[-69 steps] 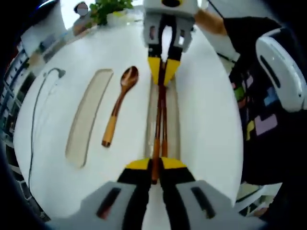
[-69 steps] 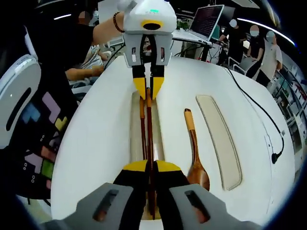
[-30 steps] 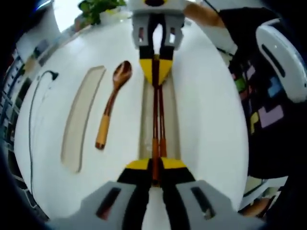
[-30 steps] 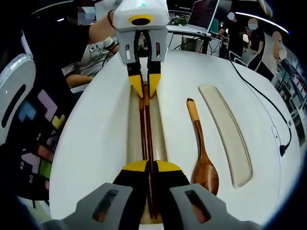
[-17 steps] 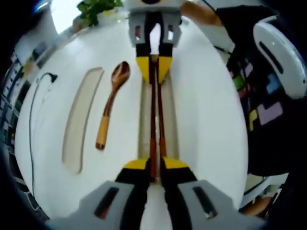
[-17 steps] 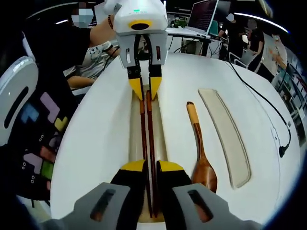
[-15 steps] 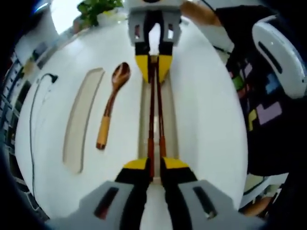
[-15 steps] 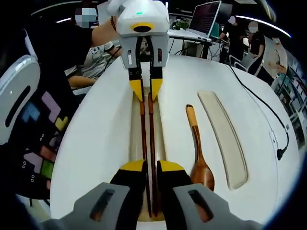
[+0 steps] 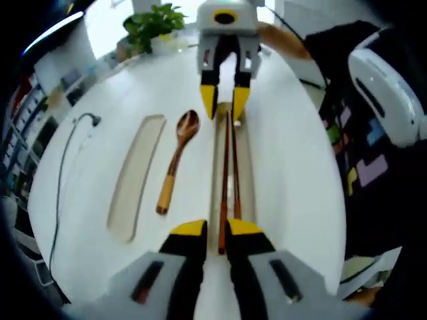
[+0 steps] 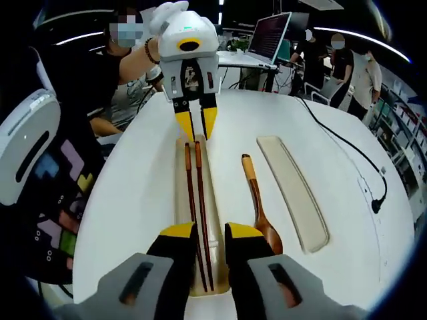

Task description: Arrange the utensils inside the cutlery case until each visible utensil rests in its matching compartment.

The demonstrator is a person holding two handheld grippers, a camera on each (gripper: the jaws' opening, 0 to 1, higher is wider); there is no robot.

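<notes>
A pair of dark wooden chopsticks (image 9: 229, 167) (image 10: 197, 207) lies lengthwise in the narrow beige cutlery case (image 9: 246, 160) (image 10: 217, 227) on a white round table. A wooden spoon (image 9: 176, 159) (image 10: 256, 200) rests on the table beside the case. Beyond the spoon lies a long beige lid-shaped piece (image 9: 137, 177) (image 10: 293, 193). My left gripper (image 9: 217, 230) (image 10: 195, 125) hovers open over one end of the chopsticks. My right gripper (image 10: 210, 233) (image 9: 225, 107) hovers open over the other end. Neither touches the chopsticks.
A black cable (image 9: 63, 160) (image 10: 347, 153) runs across the table past the beige piece. A potted plant (image 9: 153, 20) and a laptop (image 10: 267, 37) stand at the table's edges. A white rounded object (image 9: 393, 87) (image 10: 23, 147) and several people are close by.
Both grippers were shut on the chopsticks' ends, then opened and let go. They have since lifted and drawn back, and the chopsticks lie in the case.
</notes>
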